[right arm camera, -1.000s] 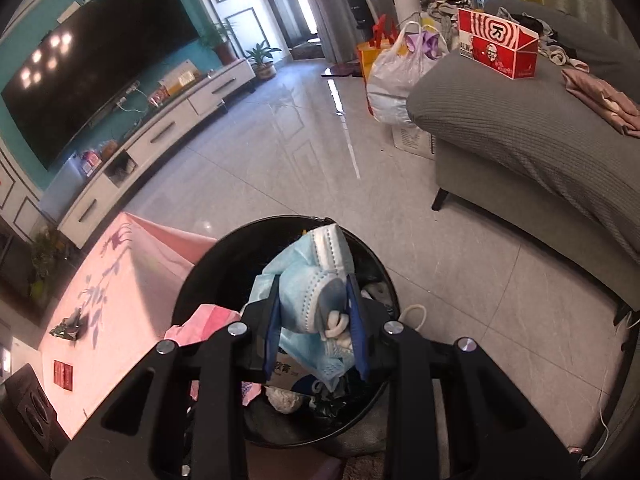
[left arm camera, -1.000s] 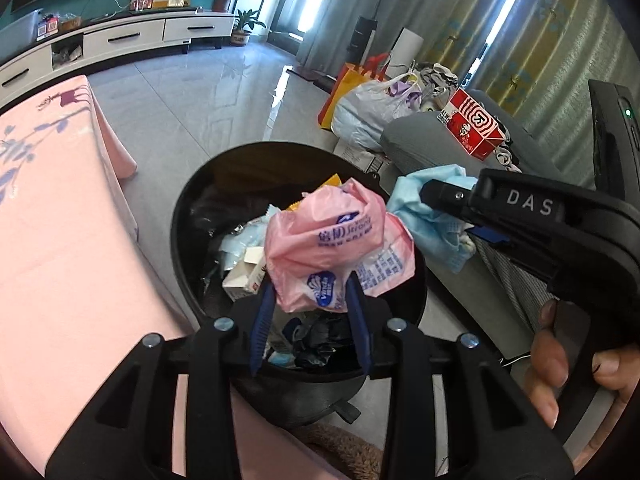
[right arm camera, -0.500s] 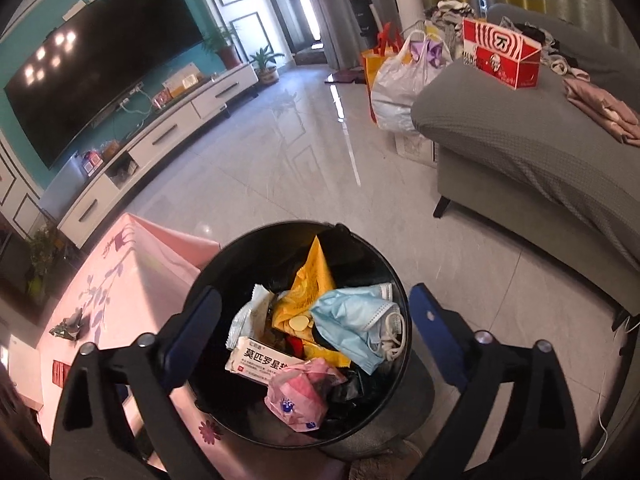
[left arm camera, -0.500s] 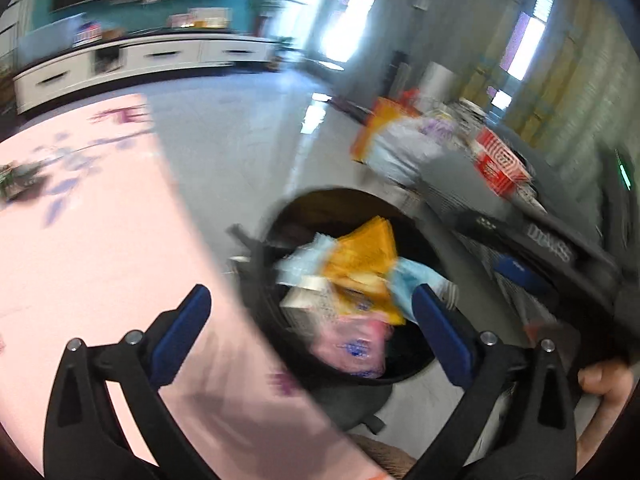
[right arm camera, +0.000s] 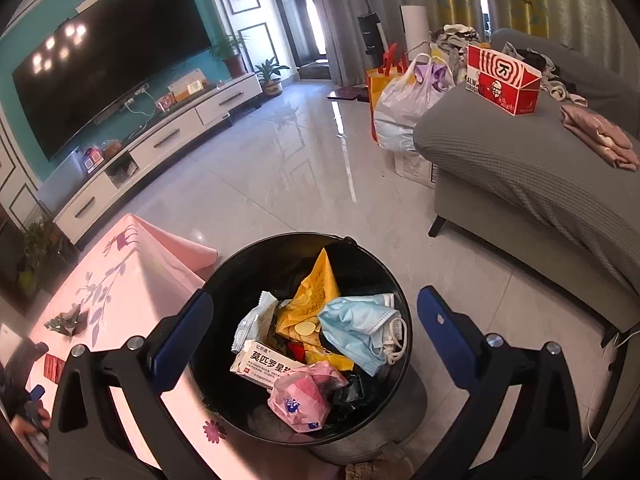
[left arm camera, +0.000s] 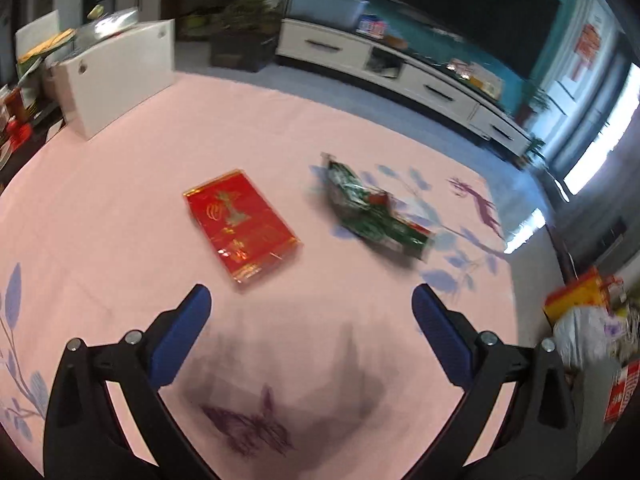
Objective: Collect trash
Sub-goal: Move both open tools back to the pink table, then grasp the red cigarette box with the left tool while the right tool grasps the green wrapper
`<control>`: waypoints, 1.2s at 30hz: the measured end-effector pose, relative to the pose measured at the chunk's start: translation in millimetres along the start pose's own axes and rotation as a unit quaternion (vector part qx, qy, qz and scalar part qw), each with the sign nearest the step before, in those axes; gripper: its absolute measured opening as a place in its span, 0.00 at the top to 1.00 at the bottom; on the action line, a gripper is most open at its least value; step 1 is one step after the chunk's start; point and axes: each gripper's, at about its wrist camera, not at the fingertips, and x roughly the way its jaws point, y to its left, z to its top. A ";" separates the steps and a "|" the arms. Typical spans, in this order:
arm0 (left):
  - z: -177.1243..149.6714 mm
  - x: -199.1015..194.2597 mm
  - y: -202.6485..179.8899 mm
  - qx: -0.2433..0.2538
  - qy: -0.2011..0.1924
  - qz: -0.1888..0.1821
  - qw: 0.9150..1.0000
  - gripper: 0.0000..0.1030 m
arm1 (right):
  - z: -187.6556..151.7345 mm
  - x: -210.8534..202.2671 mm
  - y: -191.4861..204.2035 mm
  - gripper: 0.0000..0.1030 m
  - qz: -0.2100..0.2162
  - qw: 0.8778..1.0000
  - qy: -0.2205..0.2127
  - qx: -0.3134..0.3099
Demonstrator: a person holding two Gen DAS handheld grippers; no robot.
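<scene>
My left gripper point(left arm camera: 311, 312) is open and empty above the pink tablecloth point(left arm camera: 120, 208). A red flat packet point(left arm camera: 242, 224) lies just ahead of it, and a crumpled green wrapper point(left arm camera: 374, 210) lies further right. My right gripper point(right arm camera: 310, 316) is open and empty above the black trash bin point(right arm camera: 240, 280). In the bin lie a blue face mask point(right arm camera: 358, 326), a pink plastic bag point(right arm camera: 302, 398), a yellow wrapper point(right arm camera: 316, 296) and a white medicine box point(right arm camera: 264, 364). The green wrapper point(right arm camera: 66, 318) and red packet point(right arm camera: 54, 366) also show in the right wrist view.
A white box point(left arm camera: 116, 76) stands at the table's far left edge. A white TV cabinet point(right arm camera: 160, 140) runs along the teal wall. A grey sofa point(right arm camera: 540, 184) with a red carton point(right arm camera: 502, 80) stands right of the bin. Bags point(right arm camera: 408, 100) sit on the tiled floor.
Both grippers opened and dropped the pink bag and the blue mask into the bin. The left gripper then swung away from the bin to over the table.
</scene>
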 end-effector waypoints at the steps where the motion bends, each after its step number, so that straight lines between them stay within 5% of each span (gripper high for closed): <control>1: 8.7 6.7 9.1 -0.012 -0.001 0.006 1.000 0.03 | -0.5 -0.2 0.8 0.03 0.001 1.000 0.000 0.000; 12: 40.1 70.9 33.8 -0.026 0.059 -0.007 0.998 0.18 | -6.8 2.8 30.8 0.03 0.010 0.999 0.003 -0.053; 19: 41.9 77.7 35.7 0.014 0.015 0.009 1.000 0.34 | -12.1 7.7 48.2 0.03 0.007 0.997 0.009 -0.079; 23: 29.0 63.0 53.1 0.005 0.025 -0.019 0.999 0.40 | -16.2 8.8 59.9 0.03 0.025 0.996 0.013 -0.088; 30: -9.5 -18.2 101.9 0.073 -0.010 -0.045 0.996 0.41 | -35.1 11.0 110.7 0.03 0.081 0.987 0.031 -0.133; 36: -45.4 -70.2 163.4 0.076 -0.004 -0.069 0.995 0.40 | -67.7 24.6 199.4 0.03 0.134 0.968 0.081 -0.198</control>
